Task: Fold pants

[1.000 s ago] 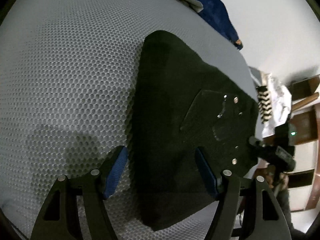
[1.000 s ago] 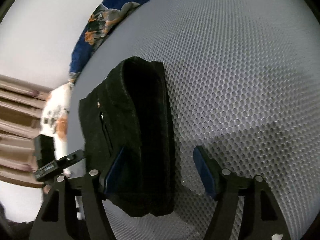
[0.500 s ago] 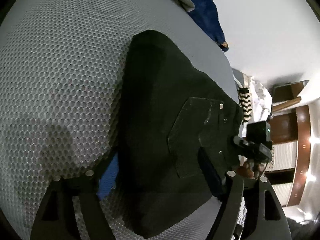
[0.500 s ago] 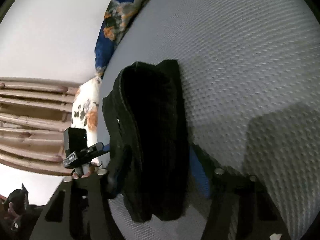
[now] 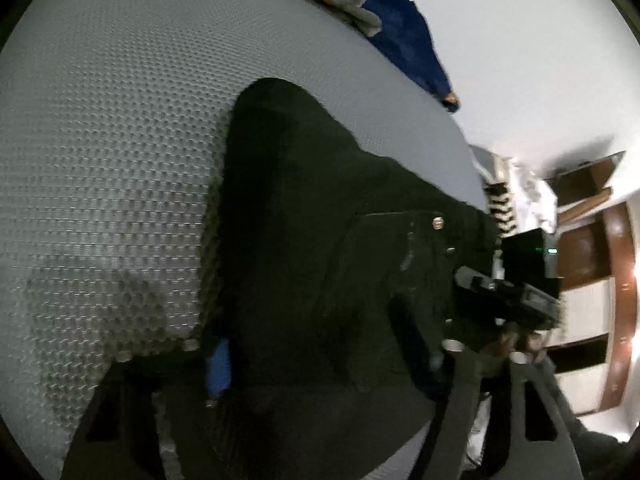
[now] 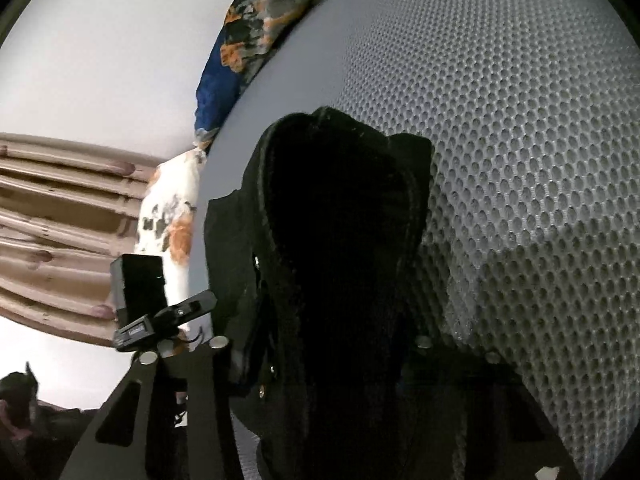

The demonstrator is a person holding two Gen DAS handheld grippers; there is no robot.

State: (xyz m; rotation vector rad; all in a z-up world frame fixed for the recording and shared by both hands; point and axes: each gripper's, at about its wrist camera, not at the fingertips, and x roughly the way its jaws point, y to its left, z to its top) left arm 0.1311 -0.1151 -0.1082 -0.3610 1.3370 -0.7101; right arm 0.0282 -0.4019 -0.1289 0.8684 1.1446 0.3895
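Observation:
The black pants (image 5: 320, 240) lie folded in a thick bundle on the grey mesh surface (image 5: 112, 140), back pocket and rivets facing up. My left gripper (image 5: 320, 360) is shut on the near end of the bundle; its blue pad (image 5: 218, 364) shows at the left side. In the right wrist view the same black pants (image 6: 340, 260) bulge up between the fingers. My right gripper (image 6: 324, 344) is shut on the bundle's other end. The other gripper shows in each view, the right one (image 5: 516, 292) and the left one (image 6: 160, 320).
A blue and orange patterned cloth (image 5: 384, 12) lies at the far edge of the grey mesh surface (image 6: 520, 120). A white patterned cloth (image 6: 172, 216) hangs off the edge. Wooden furniture (image 5: 600, 280) and a slatted wooden panel (image 6: 60, 220) stand beyond.
Both grippers moved in over the folded pants and closed on them, one at each end. The bundle has bunched up between the fingers.

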